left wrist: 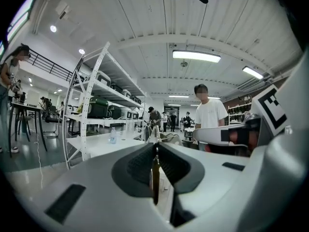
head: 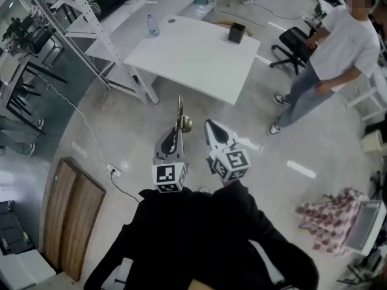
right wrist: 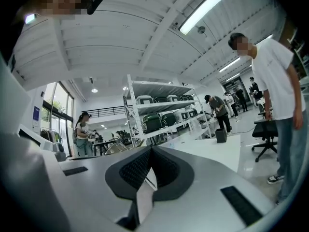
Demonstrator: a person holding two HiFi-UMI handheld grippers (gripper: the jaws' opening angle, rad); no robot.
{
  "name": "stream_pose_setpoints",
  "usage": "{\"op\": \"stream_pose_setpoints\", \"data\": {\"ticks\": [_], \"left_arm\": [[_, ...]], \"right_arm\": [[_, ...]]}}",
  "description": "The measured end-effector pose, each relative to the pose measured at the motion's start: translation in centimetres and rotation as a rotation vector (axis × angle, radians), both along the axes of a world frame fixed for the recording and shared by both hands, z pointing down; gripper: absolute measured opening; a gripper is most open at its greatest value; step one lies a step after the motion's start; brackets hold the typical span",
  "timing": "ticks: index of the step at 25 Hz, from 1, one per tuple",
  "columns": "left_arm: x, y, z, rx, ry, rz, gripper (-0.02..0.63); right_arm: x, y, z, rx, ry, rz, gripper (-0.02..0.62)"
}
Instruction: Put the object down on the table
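Plainly the left gripper (head: 177, 129) is clamped on a slim brass-coloured object (head: 181, 115), which sticks out past the jaw tips over the floor at mid-frame. The white worktop (head: 199, 65) lies well apart, in the upper middle. Letting go too soon would likely drop the object on the floor, and so narrow a hold might let it swivel. The right gripper (head: 210, 125) has its jaws together on nothing. The head view shows the rounded knob and the gap to the worktop. The left gripper view shows only an edge-on strip between the pads.
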State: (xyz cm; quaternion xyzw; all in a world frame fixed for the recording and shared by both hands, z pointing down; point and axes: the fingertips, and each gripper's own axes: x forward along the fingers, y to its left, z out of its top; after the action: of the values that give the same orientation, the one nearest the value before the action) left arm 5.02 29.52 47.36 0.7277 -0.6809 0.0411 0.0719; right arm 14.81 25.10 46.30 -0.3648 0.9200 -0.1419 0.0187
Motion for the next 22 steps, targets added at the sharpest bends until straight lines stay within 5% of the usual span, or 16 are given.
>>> {"op": "stream_pose_setpoints", "data": {"ticks": [22], "left_arm": [[-14.5,-30.6,0.1,-0.039,0.005,0.149,0.032]], "right_arm": [[-13.2,-28.1,0.4,-0.052,0.039,0.166,0.002]]}}
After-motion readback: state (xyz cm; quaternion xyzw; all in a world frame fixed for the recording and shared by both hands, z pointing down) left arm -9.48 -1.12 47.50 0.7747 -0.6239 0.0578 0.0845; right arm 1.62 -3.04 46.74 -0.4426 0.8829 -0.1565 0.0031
